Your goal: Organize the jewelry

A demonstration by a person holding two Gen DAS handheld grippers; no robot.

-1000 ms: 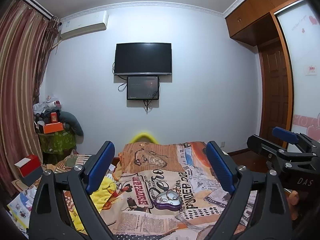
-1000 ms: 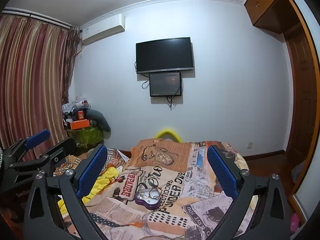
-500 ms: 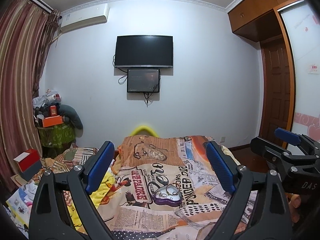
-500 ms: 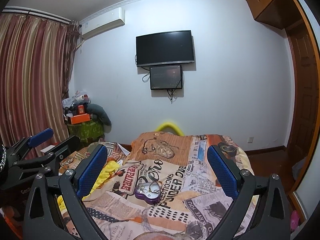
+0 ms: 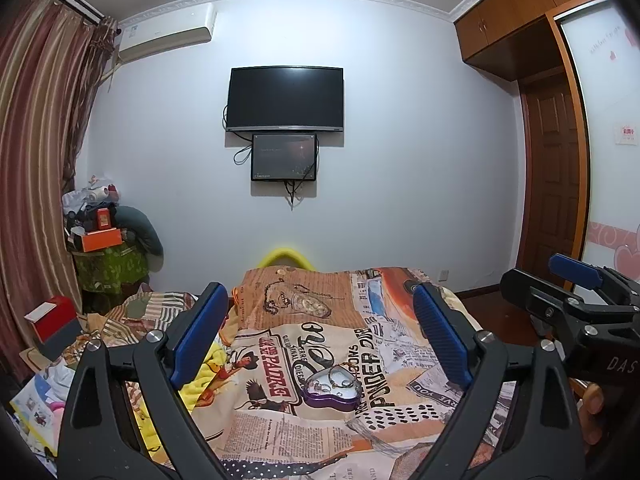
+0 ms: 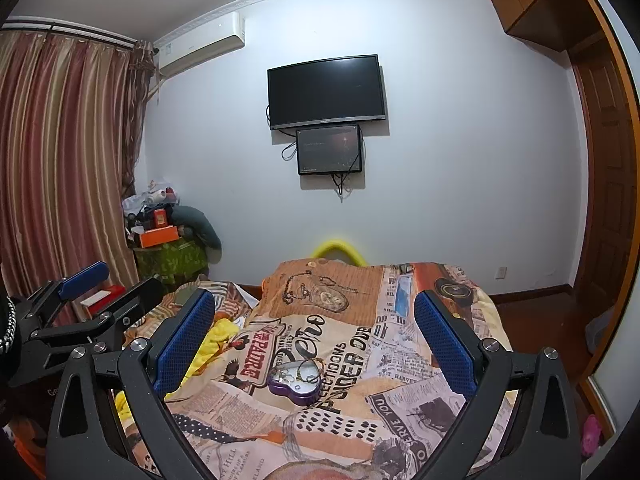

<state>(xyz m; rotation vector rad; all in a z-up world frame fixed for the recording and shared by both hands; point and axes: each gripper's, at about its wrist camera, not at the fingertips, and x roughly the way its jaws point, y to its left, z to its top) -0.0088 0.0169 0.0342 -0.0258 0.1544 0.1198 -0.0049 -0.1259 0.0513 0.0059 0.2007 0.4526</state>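
A purple heart-shaped tin (image 5: 333, 391) lies open on the printed bedspread (image 5: 280, 420), with bracelets and small jewelry inside; it also shows in the right wrist view (image 6: 295, 381). My left gripper (image 5: 320, 336) is open and empty, held above the bed short of the tin. My right gripper (image 6: 312, 338) is open and empty too, also short of the tin. The right gripper shows at the right edge of the left wrist view (image 5: 568, 300), and the left gripper at the left edge of the right wrist view (image 6: 80, 304).
A yellow blanket (image 5: 200, 380) lies at the bed's left. A cluttered green-covered stand (image 5: 108, 264) and striped curtains (image 5: 36, 160) are far left. A TV (image 5: 285, 98) hangs on the far wall. A wooden door (image 5: 554, 184) and wardrobe are right.
Both views have tilted downward a little and drawn slightly nearer the bed; the tin sits a bit higher in frame. Both grippers stay open.
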